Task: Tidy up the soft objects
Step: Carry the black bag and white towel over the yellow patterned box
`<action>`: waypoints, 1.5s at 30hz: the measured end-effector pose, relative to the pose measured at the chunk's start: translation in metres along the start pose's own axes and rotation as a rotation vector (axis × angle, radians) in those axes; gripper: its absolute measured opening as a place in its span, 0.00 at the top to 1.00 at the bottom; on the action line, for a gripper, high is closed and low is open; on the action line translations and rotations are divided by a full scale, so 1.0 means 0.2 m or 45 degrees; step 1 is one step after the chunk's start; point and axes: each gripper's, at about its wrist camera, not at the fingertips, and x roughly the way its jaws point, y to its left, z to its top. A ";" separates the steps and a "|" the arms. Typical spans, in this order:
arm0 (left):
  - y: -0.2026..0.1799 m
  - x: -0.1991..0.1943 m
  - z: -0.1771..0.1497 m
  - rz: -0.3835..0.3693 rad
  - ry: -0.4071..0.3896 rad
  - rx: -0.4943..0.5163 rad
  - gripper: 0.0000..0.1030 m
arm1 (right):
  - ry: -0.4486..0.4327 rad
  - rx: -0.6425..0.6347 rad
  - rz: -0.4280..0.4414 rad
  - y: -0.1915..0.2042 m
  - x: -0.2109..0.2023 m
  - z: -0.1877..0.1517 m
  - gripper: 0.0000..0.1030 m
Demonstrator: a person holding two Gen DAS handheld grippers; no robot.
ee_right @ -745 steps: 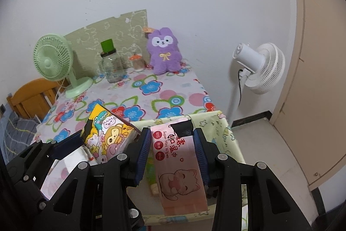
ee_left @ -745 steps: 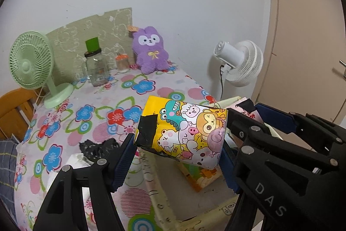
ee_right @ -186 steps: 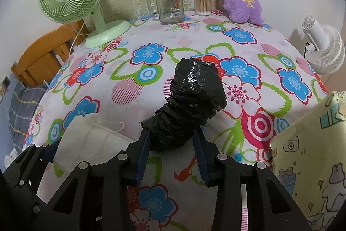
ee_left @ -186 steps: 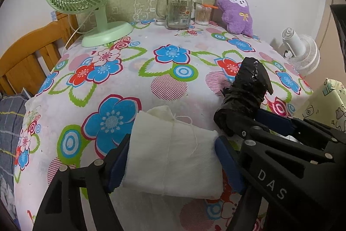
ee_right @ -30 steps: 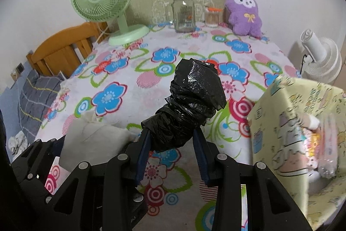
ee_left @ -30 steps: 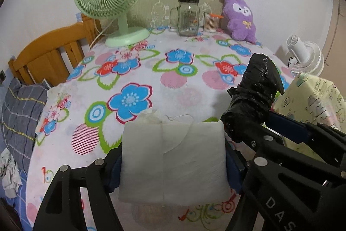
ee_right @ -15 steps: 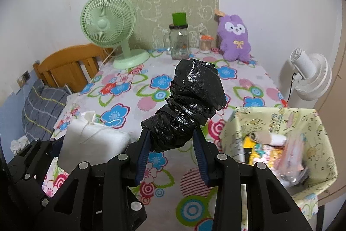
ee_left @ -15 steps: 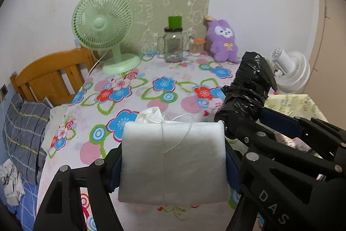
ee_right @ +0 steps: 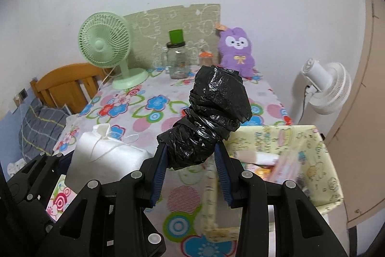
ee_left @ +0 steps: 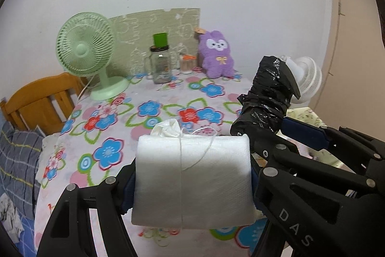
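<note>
My left gripper (ee_left: 192, 175) is shut on a white soft bundle (ee_left: 192, 184) tied with thin white string, held in the air above the flowered table. My right gripper (ee_right: 190, 160) is shut on a black plastic-wrapped bundle (ee_right: 211, 117), which sticks up past the fingers. The black bundle (ee_left: 267, 98) also shows at the right of the left wrist view, and the white bundle (ee_right: 103, 158) at the lower left of the right wrist view. A pale yellow cartoon-print fabric bin (ee_right: 320, 158) stands beside the table at the right, with several packs inside it.
At the back of the floral tablecloth (ee_left: 149, 110) stand a green desk fan (ee_left: 84, 52), a glass jar with a green lid (ee_left: 160, 64), a small jar (ee_left: 186, 63) and a purple plush (ee_left: 217, 57). A white floor fan (ee_right: 324, 86) is at the right, a wooden chair (ee_left: 41, 98) at the left.
Both grippers have risen and drawn back from the table with their bundles still held. The yellow bin has come fully into the right wrist view, below and right of the black bundle.
</note>
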 end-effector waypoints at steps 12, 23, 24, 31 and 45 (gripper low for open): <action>-0.25 0.09 0.03 -0.077 0.018 0.076 0.25 | -0.003 0.056 -0.071 -0.26 -0.04 -0.02 0.59; -0.43 0.19 0.04 -0.109 0.070 0.127 0.25 | 0.030 0.117 -0.094 -0.47 0.00 -0.06 0.59; -0.45 0.20 0.04 -0.109 0.075 0.131 0.25 | 0.034 0.122 -0.094 -0.49 0.01 -0.06 0.58; -0.51 0.25 0.03 -0.098 0.105 0.166 0.25 | 0.066 0.169 -0.063 -0.58 0.03 -0.09 0.53; -0.58 0.32 0.05 -0.146 0.159 0.152 0.22 | 0.071 0.210 -0.106 -0.68 0.00 -0.11 0.25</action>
